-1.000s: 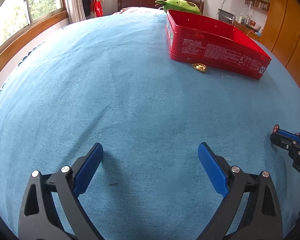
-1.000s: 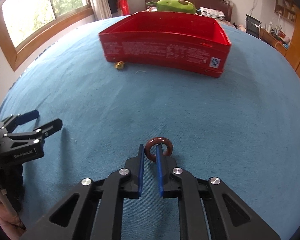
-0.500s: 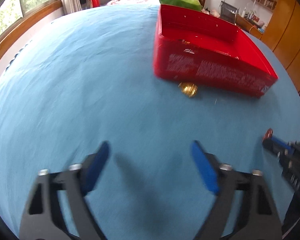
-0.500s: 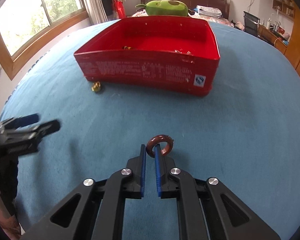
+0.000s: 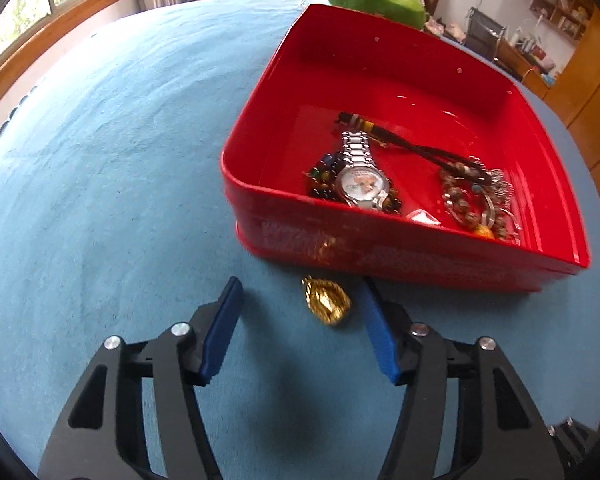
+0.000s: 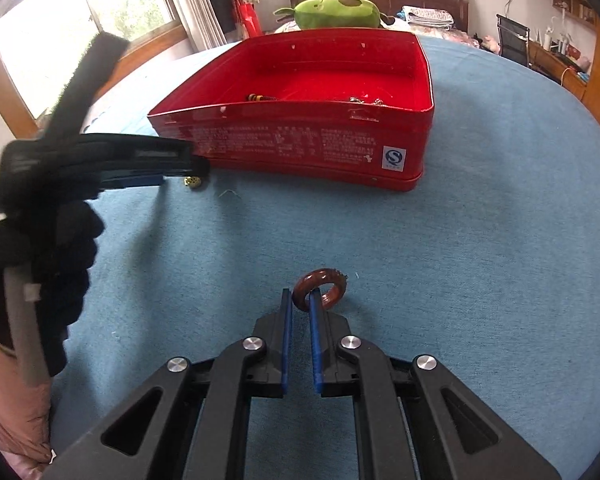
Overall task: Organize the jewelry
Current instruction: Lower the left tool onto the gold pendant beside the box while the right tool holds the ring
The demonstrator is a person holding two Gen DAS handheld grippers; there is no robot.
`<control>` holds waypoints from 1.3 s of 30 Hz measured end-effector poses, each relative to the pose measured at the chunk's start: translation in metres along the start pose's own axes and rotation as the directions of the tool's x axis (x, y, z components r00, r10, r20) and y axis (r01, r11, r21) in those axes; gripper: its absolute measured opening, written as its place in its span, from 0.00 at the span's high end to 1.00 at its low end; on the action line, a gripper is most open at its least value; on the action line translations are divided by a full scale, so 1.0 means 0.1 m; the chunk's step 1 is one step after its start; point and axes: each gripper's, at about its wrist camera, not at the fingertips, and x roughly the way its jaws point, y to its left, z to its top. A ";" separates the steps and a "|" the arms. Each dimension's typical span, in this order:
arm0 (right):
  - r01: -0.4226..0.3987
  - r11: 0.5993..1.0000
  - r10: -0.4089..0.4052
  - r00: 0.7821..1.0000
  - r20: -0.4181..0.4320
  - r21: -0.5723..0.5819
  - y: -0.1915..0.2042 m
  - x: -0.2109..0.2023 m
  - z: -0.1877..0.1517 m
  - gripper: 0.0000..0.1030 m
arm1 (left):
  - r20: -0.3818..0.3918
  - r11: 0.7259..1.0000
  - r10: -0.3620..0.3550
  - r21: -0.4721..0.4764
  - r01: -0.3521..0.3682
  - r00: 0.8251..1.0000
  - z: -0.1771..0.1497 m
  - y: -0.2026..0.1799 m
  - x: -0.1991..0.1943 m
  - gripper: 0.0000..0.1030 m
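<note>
A red tin box point(image 5: 428, 252) stands on the blue cloth and also shows in the right wrist view point(image 6: 300, 148). It holds a silver watch point(image 5: 360, 176), dark beads and several chains. A gold ornament point(image 5: 327, 300) lies on the cloth just in front of the box; it also shows in the right wrist view point(image 6: 194, 181). My left gripper point(image 5: 300, 292) is open, its fingers on either side of the ornament. My right gripper point(image 6: 300, 300) is shut on a brown ring point(image 6: 320, 288), well in front of the box.
The blue cloth point(image 6: 500, 220) covers the whole table. A green plush toy point(image 6: 336, 12) sits behind the box. The left gripper's body and a black-gloved hand point(image 6: 40, 208) fill the left of the right wrist view. A window and wooden cupboards are around.
My left gripper has moved forward to the box and now straddles the gold ornament. My right gripper has moved closer to the box, still shut on the ring.
</note>
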 end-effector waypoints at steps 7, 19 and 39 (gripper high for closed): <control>-0.003 1.000 0.003 1.000 0.002 0.003 -0.01 0.00 0.00 0.92 | 0.002 0.999 0.022 0.046 -0.022 1.000 -0.03 -0.03 -0.01 0.53; -0.002 1.000 0.002 1.000 0.002 0.004 -0.03 0.01 0.00 0.92 | -0.049 0.991 -0.094 0.093 0.098 0.994 -0.27 0.31 -0.20 0.74; -0.007 1.000 0.007 1.000 -0.001 0.009 -0.04 0.03 -0.01 0.92 | -0.029 0.973 -0.090 0.211 0.095 0.995 -0.23 0.21 -0.11 0.69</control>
